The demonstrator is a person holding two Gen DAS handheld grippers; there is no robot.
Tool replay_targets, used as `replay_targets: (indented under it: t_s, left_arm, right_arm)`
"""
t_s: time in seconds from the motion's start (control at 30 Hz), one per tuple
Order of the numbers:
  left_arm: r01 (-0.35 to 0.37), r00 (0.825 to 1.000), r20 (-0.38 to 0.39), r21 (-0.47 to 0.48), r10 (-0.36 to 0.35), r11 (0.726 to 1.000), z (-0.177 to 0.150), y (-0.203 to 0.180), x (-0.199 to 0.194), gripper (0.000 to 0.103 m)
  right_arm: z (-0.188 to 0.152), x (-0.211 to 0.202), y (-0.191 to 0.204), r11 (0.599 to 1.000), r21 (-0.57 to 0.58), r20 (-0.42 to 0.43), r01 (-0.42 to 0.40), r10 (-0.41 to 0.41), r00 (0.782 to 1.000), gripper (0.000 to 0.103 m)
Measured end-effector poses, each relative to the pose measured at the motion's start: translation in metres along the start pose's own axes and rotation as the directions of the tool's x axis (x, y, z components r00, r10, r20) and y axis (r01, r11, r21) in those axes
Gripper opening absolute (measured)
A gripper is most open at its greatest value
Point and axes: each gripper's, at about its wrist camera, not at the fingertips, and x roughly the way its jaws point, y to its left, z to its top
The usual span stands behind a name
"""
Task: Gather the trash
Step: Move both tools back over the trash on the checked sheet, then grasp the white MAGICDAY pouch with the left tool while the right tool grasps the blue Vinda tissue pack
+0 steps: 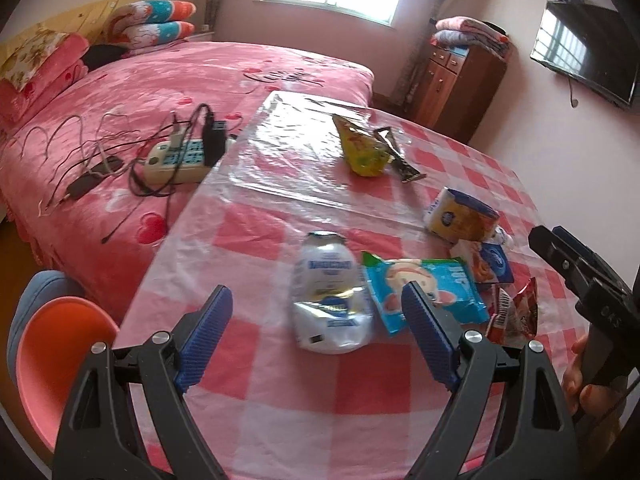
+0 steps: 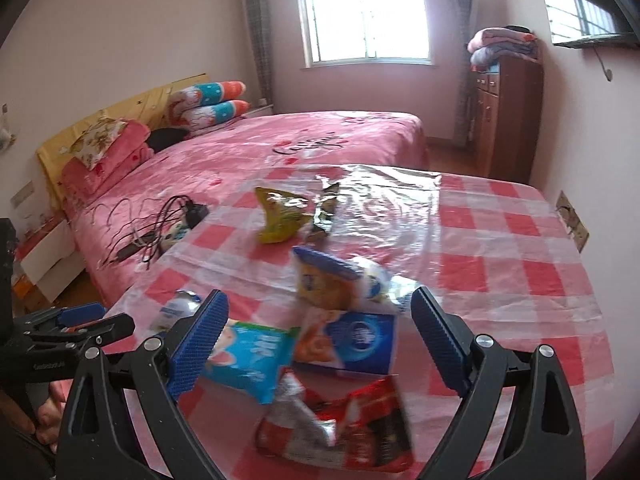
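Trash lies on a pink checked table [image 1: 320, 400]. A crushed white pouch [image 1: 330, 300] lies just ahead of my open, empty left gripper [image 1: 316, 304]. Beside it are a blue wrapper [image 1: 424, 292], a red wrapper [image 1: 514, 314], a blue-orange packet [image 1: 490, 262], a yellow-blue bag [image 1: 462, 216], a yellow bag [image 1: 362, 150] and a dark wrapper [image 1: 400, 156]. My right gripper [image 2: 316, 310] is open and empty above the red wrapper [image 2: 348, 424], the blue wrapper [image 2: 248, 356] and the blue-orange packet [image 2: 348, 340]. The yellow-blue bag [image 2: 332, 284] lies beyond.
A clear plastic sheet [image 1: 288, 148] covers the table's far part. A pink bed [image 1: 140, 92] with a power strip [image 1: 176, 160] and cables adjoins the table's left. An orange stool [image 1: 60, 348] stands at lower left. A wooden cabinet [image 2: 504, 120] stands at the back right.
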Motion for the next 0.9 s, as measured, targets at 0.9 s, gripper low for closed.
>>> replay_targets:
  t_s: [0.9]
  left_arm:
    - [0.032, 0.996, -0.082, 0.116, -0.023, 0.993, -0.004, -0.064, 0.043, 0.087]
  right_arm:
    - [-0.008, 0.017, -0.054, 0.992, 0.025, -0.029, 0.127, -0.126, 0.992, 0.091]
